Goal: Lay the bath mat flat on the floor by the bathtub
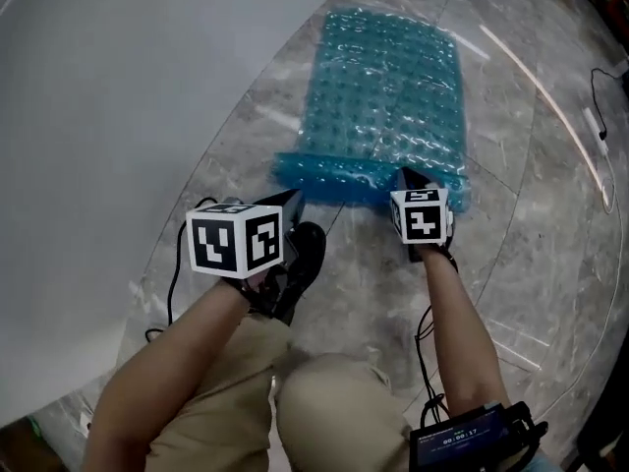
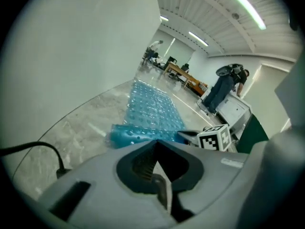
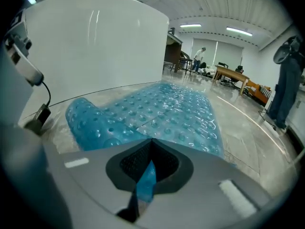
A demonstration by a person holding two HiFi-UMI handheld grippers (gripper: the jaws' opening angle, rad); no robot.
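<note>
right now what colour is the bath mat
Translucent blue bath mat with rows of round bumps, clearest in the right gripper view.

I find the head view looking steeply down from above; both gripper views sit low, close, facing along the shared bath mat (image 1: 393, 96)

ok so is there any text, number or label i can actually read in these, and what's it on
Black screen unit by the person's right forearm: cyan digits like a timer, too small to read for sure.
Left marker cube: black-and-white square code only, no words.
Right marker cube: the same, code only.
Bath mat: no print visible.
Nothing else readable.
</note>
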